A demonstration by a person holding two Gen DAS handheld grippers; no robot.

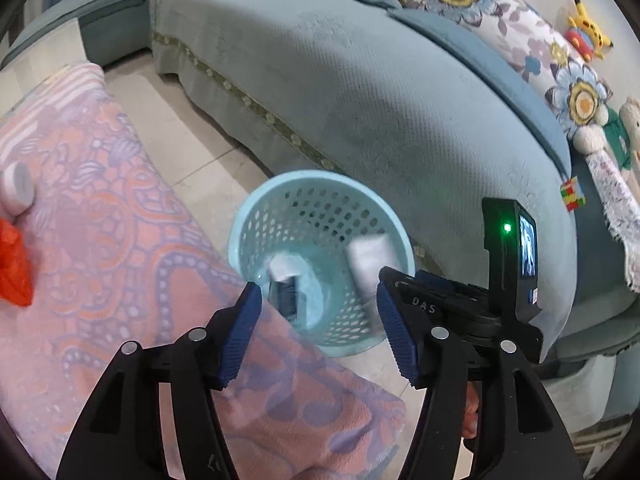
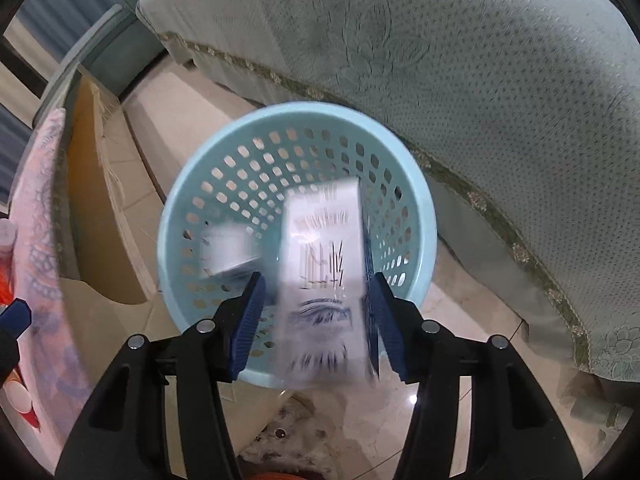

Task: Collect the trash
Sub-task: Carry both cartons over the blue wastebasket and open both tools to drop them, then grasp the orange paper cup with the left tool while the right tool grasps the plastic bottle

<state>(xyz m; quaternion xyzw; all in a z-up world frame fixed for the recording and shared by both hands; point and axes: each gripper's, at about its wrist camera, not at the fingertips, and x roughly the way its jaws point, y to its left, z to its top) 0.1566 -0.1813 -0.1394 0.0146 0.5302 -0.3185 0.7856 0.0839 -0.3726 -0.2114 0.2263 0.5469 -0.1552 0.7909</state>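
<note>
Left wrist view: left tool (image 1: 318,314) with fingers apart, empty; pale-blue perforated plastic basket (image 1: 256,216) already contains one small box; orange crumpled bag (image 1: 14,260) remains on the pink-covered tabletop (image 1: 120,240).

Right wrist view: right tool (image 2: 316,312) with fingers spread; white printed carton (image 2: 324,280) blurred between them above the basket, apparently dropping in.

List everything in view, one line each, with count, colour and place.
basket: one, light blue, perforated, on the tiled floor beside the sofa.
white box: one, white with an eye print, blurred, over the basket between the right gripper's fingers.
small box: one, white and dark, blurred, inside the basket.
sofa: one, pale teal cover with a patterned trim.
cloth: one, pink and purple, covering a surface at left.
orange bag: one, on the cloth.
white roll: one, on the cloth.
plush toys: several, on the sofa back.
puzzle cube: one, multicoloured, on the sofa.
left gripper: black, blue fingers, open, empty.
right gripper: black, blue fingers, open.
</note>
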